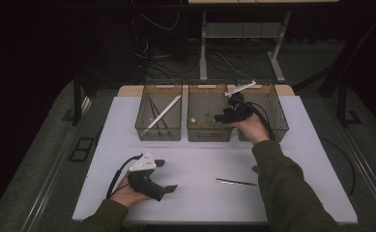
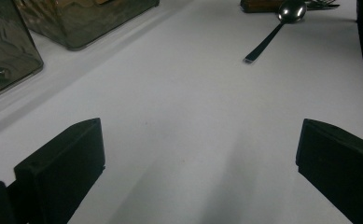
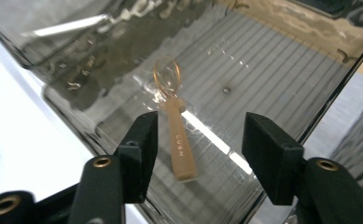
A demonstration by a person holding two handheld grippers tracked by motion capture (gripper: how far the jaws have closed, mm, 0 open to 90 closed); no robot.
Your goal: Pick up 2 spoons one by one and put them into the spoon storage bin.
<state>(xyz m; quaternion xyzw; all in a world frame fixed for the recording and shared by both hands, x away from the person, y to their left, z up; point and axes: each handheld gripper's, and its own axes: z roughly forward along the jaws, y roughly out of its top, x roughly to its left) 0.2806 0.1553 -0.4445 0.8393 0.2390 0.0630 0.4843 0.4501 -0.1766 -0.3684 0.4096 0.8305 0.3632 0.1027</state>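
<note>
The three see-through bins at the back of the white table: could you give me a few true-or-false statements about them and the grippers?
1. The right gripper hovers over the middle smoky plastic bin with jaws open. True.
2. A golden-brown spoon lies in that bin. True.
3. The left gripper clamps a metal spoon. False: its jaws are open, nothing between them.
4. The dark-handled metal spoon lies inside a bin. False: it lies on the white table.
</note>
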